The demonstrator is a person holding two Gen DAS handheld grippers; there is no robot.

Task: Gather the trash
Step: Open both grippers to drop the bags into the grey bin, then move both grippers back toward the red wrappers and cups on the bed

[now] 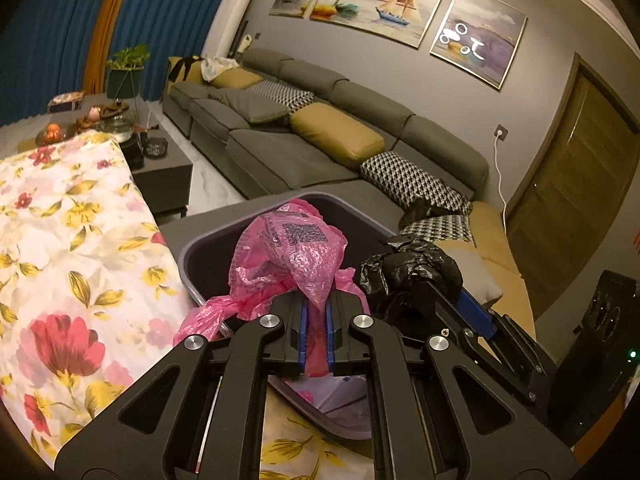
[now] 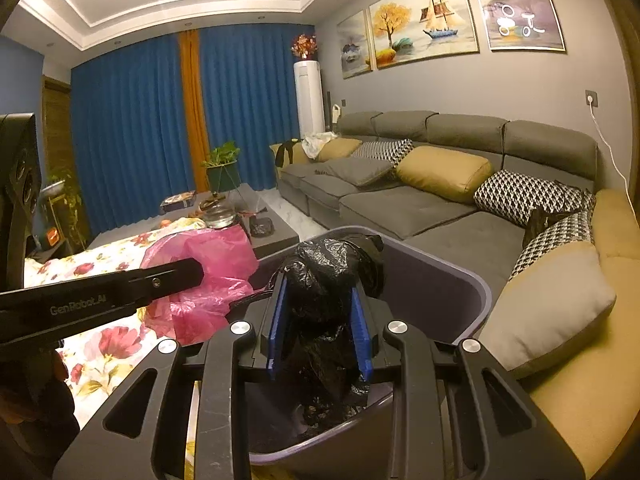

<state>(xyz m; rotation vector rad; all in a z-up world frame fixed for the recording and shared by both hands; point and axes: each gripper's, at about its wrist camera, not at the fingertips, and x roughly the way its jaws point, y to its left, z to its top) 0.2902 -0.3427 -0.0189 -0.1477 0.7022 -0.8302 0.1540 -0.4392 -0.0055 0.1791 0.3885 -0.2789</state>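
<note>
So both claws are clamped on featherlight, slippery stuff: left claw [image 1: 317, 320] pinches the crinkly pink plastic bag [image 1: 292, 256], right claw [image 2: 320, 336] the crumpled black plastic bag [image 2: 332, 276], over the grey plastic bin [image 2: 460, 280]. Bunched folds grip best.

Grey sectional sofa [image 2: 400, 196] under framed paintings [image 2: 424, 16], blue curtains [image 2: 132, 128] behind, ceiling lit.

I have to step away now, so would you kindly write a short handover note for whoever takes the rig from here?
Left gripper: shut on the pink plastic bag, held over the near rim of the grey bin.
Right gripper: shut on the crumpled black plastic bag, held above the bin's opening.
Done: both bags picked up and brought to the bin, which stands beside the floral cloth.
Left: release both bags into the bin, black one probably first; the pink one likely needs moving further in.
</note>
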